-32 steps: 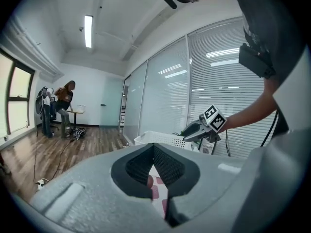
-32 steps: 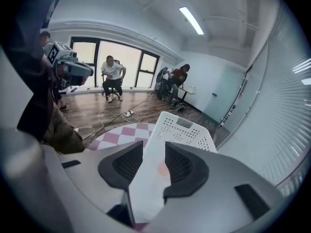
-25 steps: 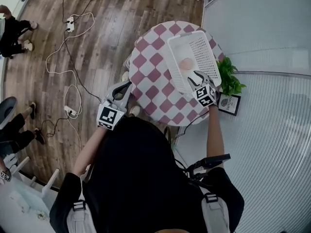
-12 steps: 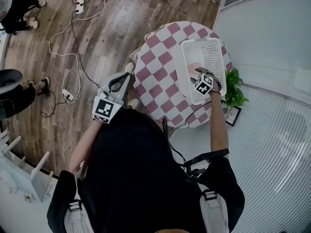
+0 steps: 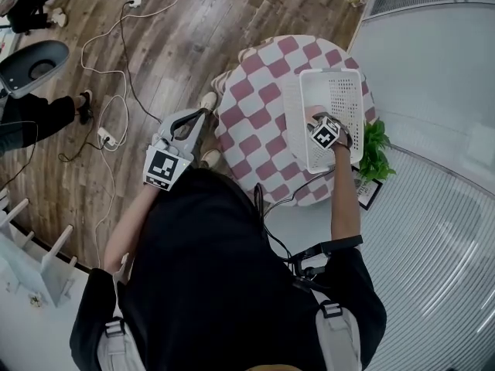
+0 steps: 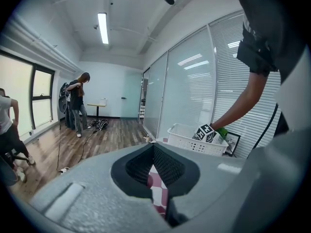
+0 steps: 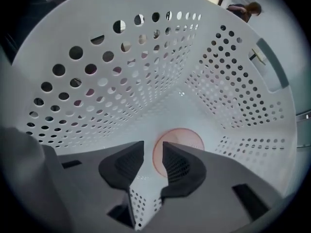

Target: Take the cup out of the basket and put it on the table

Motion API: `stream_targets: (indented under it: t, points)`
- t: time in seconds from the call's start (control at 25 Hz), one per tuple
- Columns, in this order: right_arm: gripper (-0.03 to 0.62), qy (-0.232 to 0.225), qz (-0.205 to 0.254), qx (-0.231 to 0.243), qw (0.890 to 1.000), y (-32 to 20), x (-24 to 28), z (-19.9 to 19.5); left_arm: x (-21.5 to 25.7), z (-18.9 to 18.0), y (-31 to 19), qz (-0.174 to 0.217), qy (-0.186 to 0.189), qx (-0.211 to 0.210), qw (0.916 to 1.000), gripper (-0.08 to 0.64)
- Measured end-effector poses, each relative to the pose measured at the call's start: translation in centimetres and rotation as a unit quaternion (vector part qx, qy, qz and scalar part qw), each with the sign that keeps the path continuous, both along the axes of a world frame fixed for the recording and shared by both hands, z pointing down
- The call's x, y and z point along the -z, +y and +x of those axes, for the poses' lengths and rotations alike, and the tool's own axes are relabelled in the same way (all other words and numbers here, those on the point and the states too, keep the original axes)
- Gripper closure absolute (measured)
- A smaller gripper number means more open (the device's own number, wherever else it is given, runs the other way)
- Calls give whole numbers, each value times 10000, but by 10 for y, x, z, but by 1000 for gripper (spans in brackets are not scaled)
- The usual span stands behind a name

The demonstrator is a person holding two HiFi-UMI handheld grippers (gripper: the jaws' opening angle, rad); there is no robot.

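A pink cup (image 7: 181, 141) stands upright on the floor of the white perforated basket (image 7: 146, 72), seen from straight above in the right gripper view. My right gripper (image 7: 153, 161) points down into the basket and its jaws have just been closing. They stand a little apart with the cup's near rim in the gap and do not press on it. In the head view the right gripper (image 5: 319, 122) hides the cup inside the basket (image 5: 344, 91), which sits on the pink-checked round table (image 5: 263, 107). My left gripper (image 5: 203, 114) hangs shut and empty beside the table's left edge.
A potted plant (image 5: 376, 141) and a framed picture (image 5: 366, 192) sit on the floor right of the table, against a glass wall. Cables and power strips (image 5: 116, 68) lie on the wooden floor to the left. A person (image 6: 77, 103) stands far off.
My right gripper has dropped from above the basket's rim down into the basket, over the cup. The left gripper has drifted slightly and stays shut.
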State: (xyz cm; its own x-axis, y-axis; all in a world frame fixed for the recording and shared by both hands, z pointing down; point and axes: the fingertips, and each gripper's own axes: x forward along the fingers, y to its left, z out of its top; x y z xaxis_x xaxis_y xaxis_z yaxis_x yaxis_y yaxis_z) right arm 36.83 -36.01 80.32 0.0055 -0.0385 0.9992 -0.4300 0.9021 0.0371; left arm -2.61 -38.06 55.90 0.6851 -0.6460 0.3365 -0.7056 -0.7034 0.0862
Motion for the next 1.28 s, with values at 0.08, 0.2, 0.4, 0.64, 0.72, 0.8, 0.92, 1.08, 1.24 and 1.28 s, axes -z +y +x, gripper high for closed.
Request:
stream_targets:
  t: [0.08,0.2,0.4,0.64,0.72,0.8,0.92,1.08,1.24,1.28]
  points:
    - [478,40,6,-4,10000,-2,-3,1,-1,1,-2,0,-16,-9,10000,555]
    - [523,43,66,-68,9999,-5,-3,0,-2,1,-4,-20,-13,-20,10000,555]
    - [552,65,37,-133,9999,-4,-4,0,-4,4,-6,-44,-18,-61,10000,555]
    - [565,82,89,-159,9998,-4,-1,1,-4,6,-6,-41,-35,-87,9999,555]
    - [565,82,120,-160,9998,-4,0,2,-3,7,-6,-37,-34,-85,10000,555]
    - [565,90,115,-161,9998,-3,0,3,-3,9,-6,-28,-34,-99,9999,555]
    - [565,75,183,-168,9997,-4,6,1,-1,12,-5,-8,-31,-147,9999,555]
    - [565,78,267,-232,9993,-6,12,3,0,14,-4,5,-8,-181,9998,555]
    - [568,70,360,-286,9989,-6,18,3,-1,15,-1,22,-1,-205,9998,555]
    - [568,67,382,-282,9988,-7,20,2,-1,15,-1,28,2,-208,9998,555]
